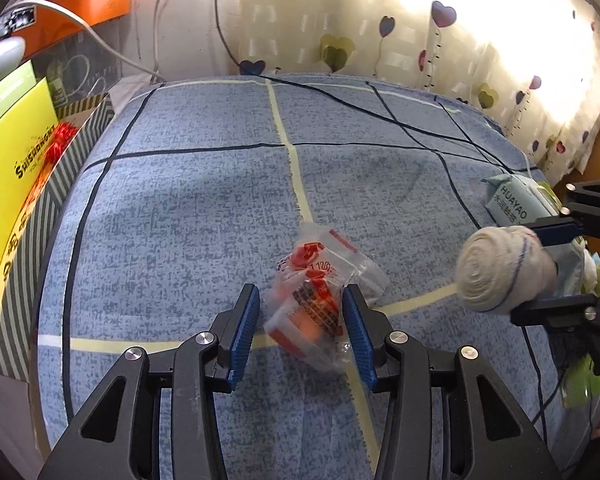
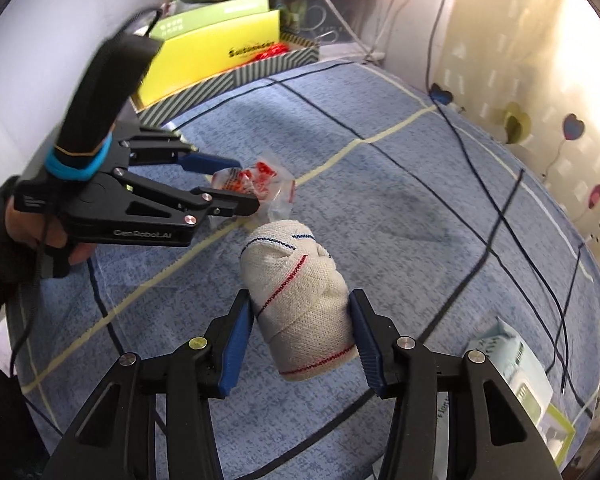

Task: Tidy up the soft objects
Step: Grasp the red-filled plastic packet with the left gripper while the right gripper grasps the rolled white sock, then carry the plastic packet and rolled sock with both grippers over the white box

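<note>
I had two grippers up: my right gripper (image 2: 302,340) clamped one bandage roll (image 2: 300,304) above the bed (image 1: 180,200); my left gripper (image 1: 300,328) sat wide around one clear red-printed packet (image 1: 316,300) on the sheet, pads not pressing. One tissue pack (image 1: 516,204) lay near the right edge.

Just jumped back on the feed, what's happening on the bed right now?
A person is working two handheld grippers over the blue bedsheet. The right gripper has its jaws closed on a rolled elastic bandage. The left gripper has its jaws on either side of a clear plastic packet with red print, not visibly squeezing it yet. A tissue pack lies near the bed's edge.
</note>
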`<state>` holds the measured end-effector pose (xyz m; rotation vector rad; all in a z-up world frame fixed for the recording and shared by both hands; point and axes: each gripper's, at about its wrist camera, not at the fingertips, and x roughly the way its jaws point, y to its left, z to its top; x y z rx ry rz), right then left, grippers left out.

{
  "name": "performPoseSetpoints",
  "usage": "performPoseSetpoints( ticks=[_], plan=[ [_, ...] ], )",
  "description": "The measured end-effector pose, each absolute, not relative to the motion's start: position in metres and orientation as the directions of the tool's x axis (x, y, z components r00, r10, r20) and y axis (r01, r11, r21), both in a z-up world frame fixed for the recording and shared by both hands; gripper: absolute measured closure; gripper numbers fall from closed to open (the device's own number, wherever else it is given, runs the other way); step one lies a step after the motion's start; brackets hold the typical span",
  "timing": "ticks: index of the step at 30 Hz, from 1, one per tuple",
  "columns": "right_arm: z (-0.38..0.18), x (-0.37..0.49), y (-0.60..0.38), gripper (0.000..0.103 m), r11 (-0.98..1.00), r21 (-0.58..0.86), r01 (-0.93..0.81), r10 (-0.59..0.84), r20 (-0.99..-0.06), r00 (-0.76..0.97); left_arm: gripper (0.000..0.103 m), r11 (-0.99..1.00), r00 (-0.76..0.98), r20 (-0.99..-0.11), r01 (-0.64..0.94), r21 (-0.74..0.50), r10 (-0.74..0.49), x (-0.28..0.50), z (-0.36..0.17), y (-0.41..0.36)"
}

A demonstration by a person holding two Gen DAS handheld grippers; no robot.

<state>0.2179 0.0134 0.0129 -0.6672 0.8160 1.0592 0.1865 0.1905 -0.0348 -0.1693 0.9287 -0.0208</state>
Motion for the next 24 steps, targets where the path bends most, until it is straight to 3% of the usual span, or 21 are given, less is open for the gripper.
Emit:
performPoseSetpoints(
  ticks=[1,24],
  plan=[
    [0.015,0.218,0.012,0.055,0.356,-0.086,-0.931,0.488,-0.832,0.264,0.069,0.986,0.602,-0.794,-0.06,-0.155,-0.088,0.185,-0.035,0.19],
    [0.066,0.172,-0.091,0.055,0.524,0.011,-0.852,0.652,-0.649,0.392,0.07,0.973,0.768,-0.64,-0.129,-0.193,-0.026,0.1,0.047,0.116]
  ],
)
